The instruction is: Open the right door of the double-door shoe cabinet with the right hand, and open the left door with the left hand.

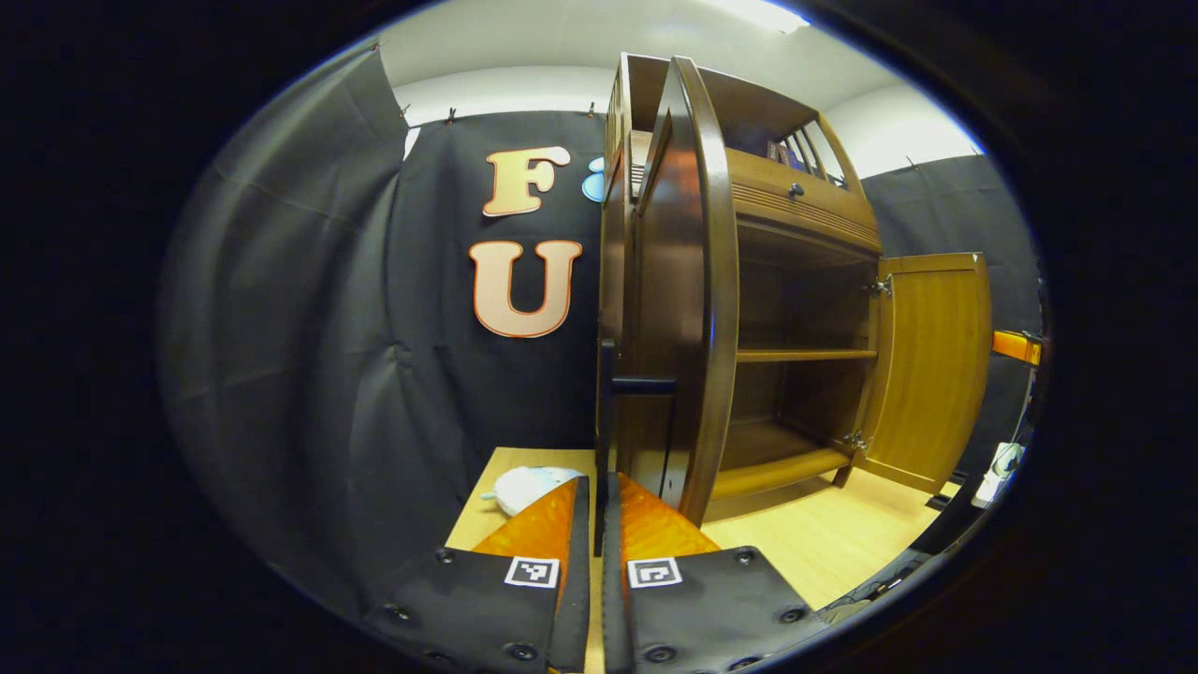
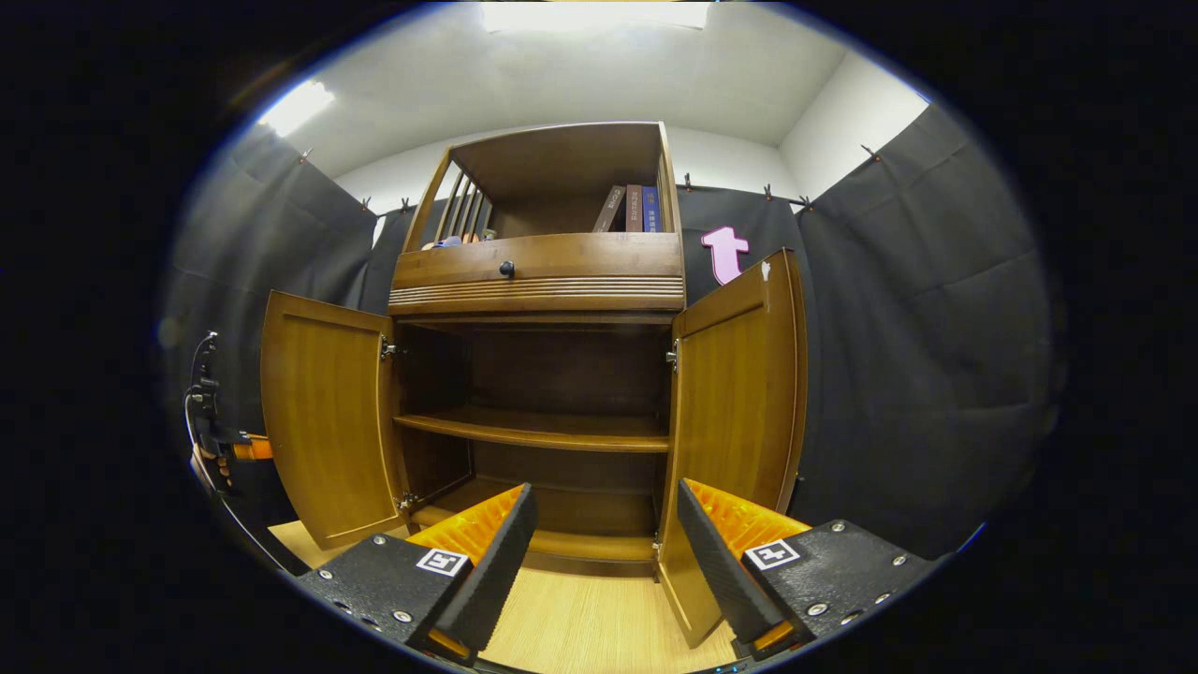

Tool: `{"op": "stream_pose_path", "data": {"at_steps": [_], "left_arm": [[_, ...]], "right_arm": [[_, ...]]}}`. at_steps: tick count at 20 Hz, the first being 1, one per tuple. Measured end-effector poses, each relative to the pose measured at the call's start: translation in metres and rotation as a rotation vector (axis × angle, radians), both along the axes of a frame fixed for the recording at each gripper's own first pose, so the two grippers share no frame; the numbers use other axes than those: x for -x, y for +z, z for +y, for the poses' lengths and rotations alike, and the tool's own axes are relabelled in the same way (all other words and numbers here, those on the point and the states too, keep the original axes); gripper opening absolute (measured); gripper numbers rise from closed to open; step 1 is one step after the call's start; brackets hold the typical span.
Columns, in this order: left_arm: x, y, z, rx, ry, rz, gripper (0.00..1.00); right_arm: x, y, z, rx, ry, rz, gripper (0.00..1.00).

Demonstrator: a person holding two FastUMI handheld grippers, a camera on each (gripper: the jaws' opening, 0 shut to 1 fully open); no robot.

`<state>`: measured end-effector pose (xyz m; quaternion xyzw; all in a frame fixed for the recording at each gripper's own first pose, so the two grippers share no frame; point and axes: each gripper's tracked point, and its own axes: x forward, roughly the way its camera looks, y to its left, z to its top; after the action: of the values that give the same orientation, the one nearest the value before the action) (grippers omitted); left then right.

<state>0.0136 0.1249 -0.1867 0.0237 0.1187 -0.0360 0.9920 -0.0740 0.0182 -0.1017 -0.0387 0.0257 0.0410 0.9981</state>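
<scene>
Your left gripper (image 1: 596, 505) has its 2 fingers pinched on the dark handle (image 1: 608, 412) of the left door (image 1: 679, 281), which stands swung out edge-on from the shoe cabinet (image 1: 796, 225). Your right gripper (image 2: 604, 538) hangs with its fingers spread wide and holding nothing, facing the cabinet's shelves (image 2: 533, 429), with the right door (image 2: 739, 393) open beside it.

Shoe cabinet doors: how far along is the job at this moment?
Nearly finished. In the right gripper view the right door and the left door both stand swung wide, baring the shelf; the right gripper is open and holds nothing. The left gripper is closed on the left door's handle. What looks left is letting go of that handle.
</scene>
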Motion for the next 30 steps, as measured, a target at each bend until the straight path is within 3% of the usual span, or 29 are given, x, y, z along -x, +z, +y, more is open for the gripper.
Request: {"op": "stream_pose_path", "data": {"at_steps": [3,5,7,8,9,11,13,14,17,18,19,22,23,30], "left_arm": [[0.016,0.011,0.01,-0.025,0.071,0.006,0.2],[0.027,0.03,0.007,-0.03,0.104,-0.018,0.2],[0.037,0.048,-0.002,-0.023,0.12,-0.04,0.47],[0.041,0.059,-0.006,-0.022,0.124,-0.06,0.5],[0.044,0.07,-0.011,-0.018,0.126,-0.074,0.41],[0.048,0.089,-0.024,-0.013,0.127,-0.104,0.43],[0.052,0.109,-0.04,-0.004,0.117,-0.125,0.52],[0.052,0.117,-0.046,0.005,0.111,-0.129,0.57],[0.051,0.135,-0.07,0.028,0.083,-0.127,0.69],[0.049,0.141,-0.076,0.027,0.082,-0.128,0.71],[0.047,0.146,-0.08,0.025,0.082,-0.132,0.71],[0.036,0.155,-0.102,0.045,0.076,-0.13,0.84],[0.034,0.157,-0.11,0.056,0.068,-0.127,0.87],[0.018,0.167,-0.142,0.001,0.077,-0.128,0.93]], "right_arm": [[0.0,0.001,0.003,-0.005,0.004,-0.001,0.92],[0.002,0.003,0.003,-0.007,0.004,-0.005,0.92],[0.002,0.007,0.001,-0.008,-0.002,-0.008,0.92],[0.002,0.01,-0.001,-0.007,-0.008,-0.011,0.92],[0.002,0.013,-0.004,-0.007,-0.014,-0.014,0.92],[0.002,0.019,-0.009,-0.009,-0.026,-0.019,0.92],[0.001,0.027,-0.014,-0.011,-0.036,-0.024,0.92],[0.001,0.032,-0.016,-0.012,-0.04,-0.027,0.98],[-0.001,0.046,-0.022,-0.016,-0.046,-0.033,0.98],[-0.001,0.05,-0.025,-0.013,-0.049,-0.033,0.92],[-0.002,0.054,-0.027,-0.009,-0.053,-0.034,0.98],[-0.004,0.068,-0.029,-0.004,-0.056,-0.033,0.98],[-0.004,0.072,-0.029,-0.006,-0.053,-0.035,0.92],[-0.002,0.086,-0.038,-0.008,-0.057,-0.041,0.92]]}}
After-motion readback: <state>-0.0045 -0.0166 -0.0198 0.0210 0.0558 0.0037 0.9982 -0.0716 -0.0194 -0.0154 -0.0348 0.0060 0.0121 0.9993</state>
